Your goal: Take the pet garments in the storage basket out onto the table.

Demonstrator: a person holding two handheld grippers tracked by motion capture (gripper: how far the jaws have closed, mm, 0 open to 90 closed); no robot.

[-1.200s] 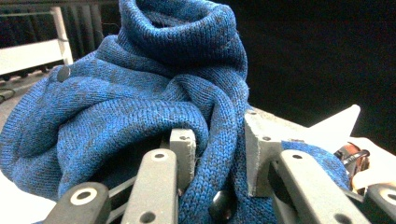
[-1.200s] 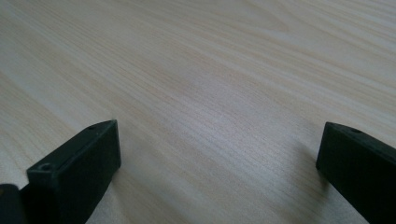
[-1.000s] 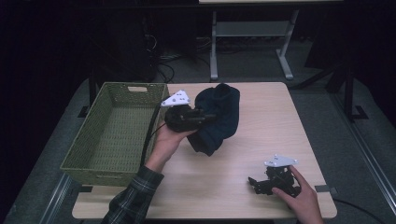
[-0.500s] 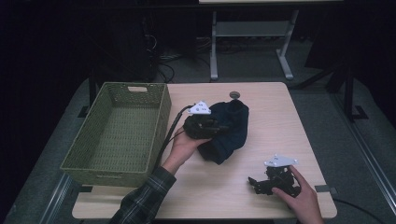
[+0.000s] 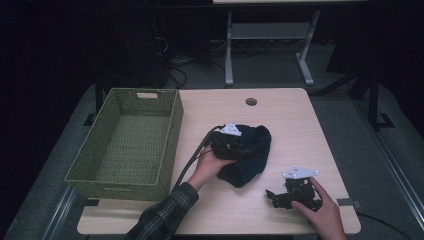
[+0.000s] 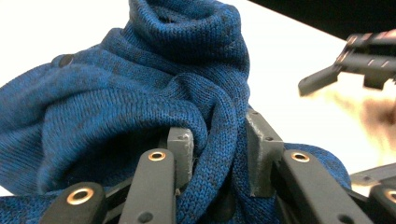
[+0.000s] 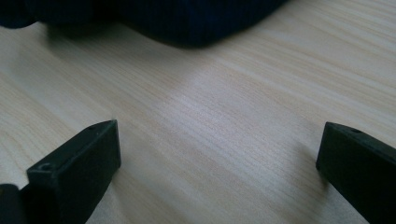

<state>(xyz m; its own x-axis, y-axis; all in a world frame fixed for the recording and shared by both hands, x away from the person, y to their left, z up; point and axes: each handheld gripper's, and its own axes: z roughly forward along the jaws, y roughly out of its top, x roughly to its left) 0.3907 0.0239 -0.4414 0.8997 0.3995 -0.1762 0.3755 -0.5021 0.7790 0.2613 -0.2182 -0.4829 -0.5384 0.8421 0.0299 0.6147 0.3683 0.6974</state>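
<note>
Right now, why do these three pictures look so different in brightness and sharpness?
High view: dim, and the blue knit garment looks nearly black. Left gripper view: the table glares white, the knit is sharp, the right gripper is blurred. Right gripper view: evenly lit wood grain, soft shadow under the garment.

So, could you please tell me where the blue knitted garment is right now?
In the high view, the blue knitted garment lies mid-table, right of the green basket, pinched by the left claw, with the right claw nearby.
</note>
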